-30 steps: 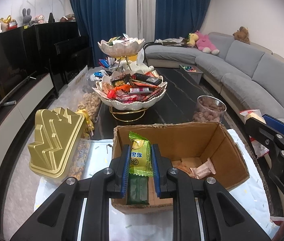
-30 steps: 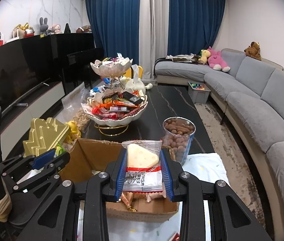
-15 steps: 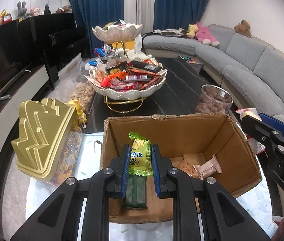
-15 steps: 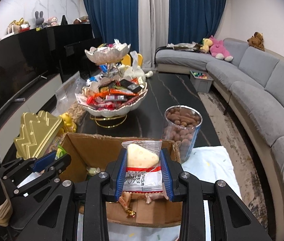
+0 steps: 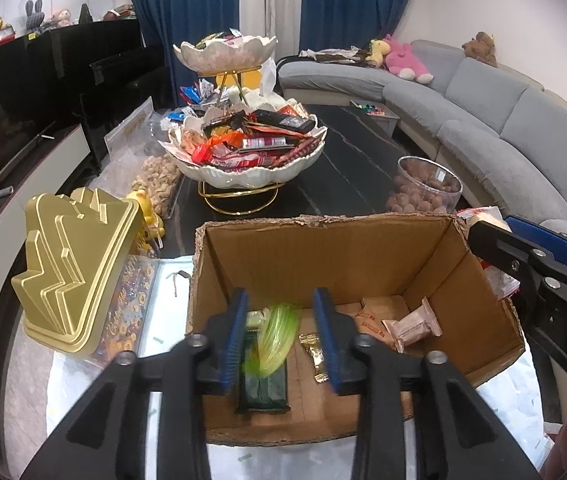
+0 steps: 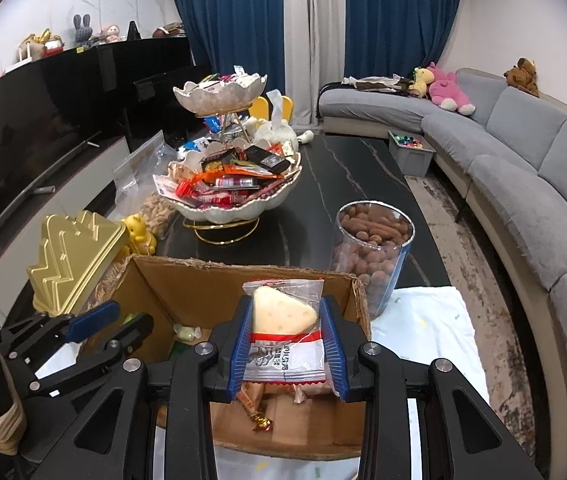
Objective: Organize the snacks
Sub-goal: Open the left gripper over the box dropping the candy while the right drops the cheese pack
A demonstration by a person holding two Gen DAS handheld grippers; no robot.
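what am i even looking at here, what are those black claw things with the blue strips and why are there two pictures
Those are no robot arms: a person holds a hand-held two-finger gripper in each hand, each with a wide-angle camera looking along its fingers. One picture comes from the left gripper, the other from the right gripper. Both hang over an open cardboard box standing on a white cloth, with a few wrapped snacks on its floor. The left jaws have just been opening, and a blurred green snack packet is falling between them into the box. The right one grips a clear packet with a cheese-shaped wedge. Beyond the box stand a tiered snack bowl, a clear tub of nuts and a gold tin.
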